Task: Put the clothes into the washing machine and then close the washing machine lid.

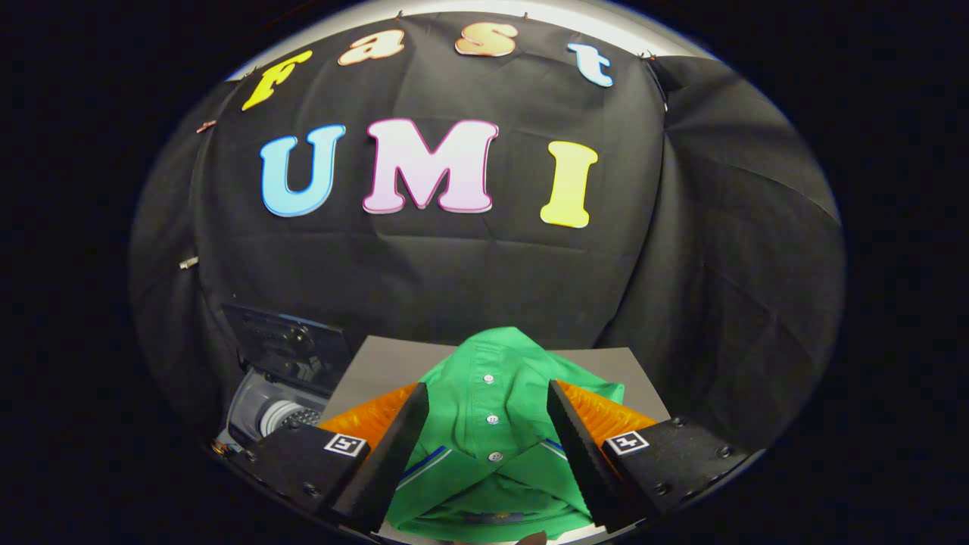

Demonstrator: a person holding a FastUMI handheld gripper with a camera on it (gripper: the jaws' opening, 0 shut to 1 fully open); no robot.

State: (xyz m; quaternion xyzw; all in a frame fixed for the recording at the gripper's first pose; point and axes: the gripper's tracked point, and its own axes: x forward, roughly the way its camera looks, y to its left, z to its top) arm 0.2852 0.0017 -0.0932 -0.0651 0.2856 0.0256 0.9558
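Washing machine (276, 409) sits lower left with its lid (291, 344) raised. At bottom centre we see our gripper (488, 424), fingers spread, flanking a green shirt (492, 446) lying on the grey table (378, 363).

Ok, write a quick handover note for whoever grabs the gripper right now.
Gripper: open, fingers either side of the green shirt, not pressing on it.
Shirt: folded on the grey board, between and just ahead of the fingers.
Washer: off to the left past the board, lid up, drum visible.
Done: nothing loaded yet.
Left: grip the shirt, drop it in the washer, close the lid.
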